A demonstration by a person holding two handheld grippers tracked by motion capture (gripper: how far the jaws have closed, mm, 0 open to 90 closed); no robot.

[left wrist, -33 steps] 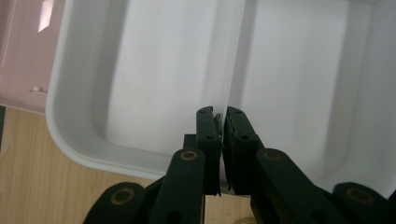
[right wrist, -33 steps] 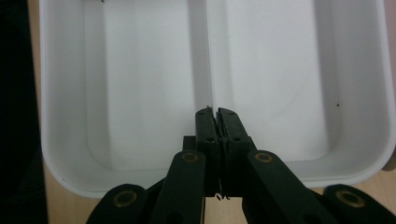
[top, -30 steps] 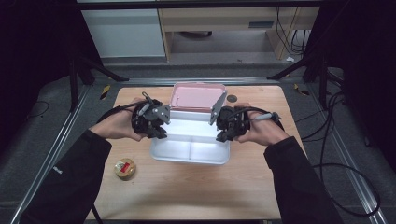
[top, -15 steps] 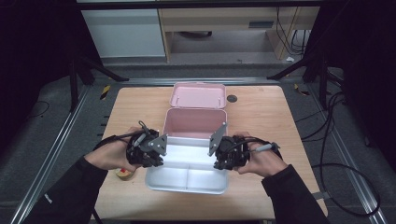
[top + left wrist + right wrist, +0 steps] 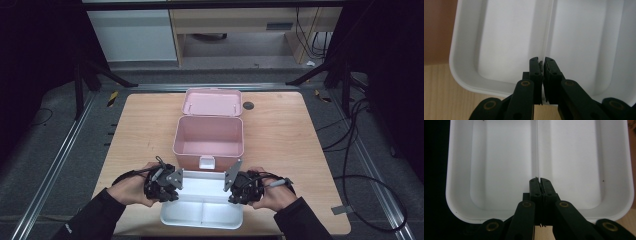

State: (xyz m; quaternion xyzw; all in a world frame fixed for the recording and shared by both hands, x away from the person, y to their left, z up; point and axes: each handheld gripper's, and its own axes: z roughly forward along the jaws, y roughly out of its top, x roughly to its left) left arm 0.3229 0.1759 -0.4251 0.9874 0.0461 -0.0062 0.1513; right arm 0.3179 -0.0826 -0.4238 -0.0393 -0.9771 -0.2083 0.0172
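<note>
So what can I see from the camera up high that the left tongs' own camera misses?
High view alone: the open pink box, its lid, the wooden table, the right tongs.

Left gripper view alone: close up, the left tongs shut on the white tray's middle divider.

Both: that two-compartment tray and the left tongs.

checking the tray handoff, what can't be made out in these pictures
- High view: white tray near edge cut off by the frame; whether it rests on the table is unclear.
- High view: hands cover where left gripper and right gripper pinch the tray.
- High view: dark spot too small to identify.
</note>
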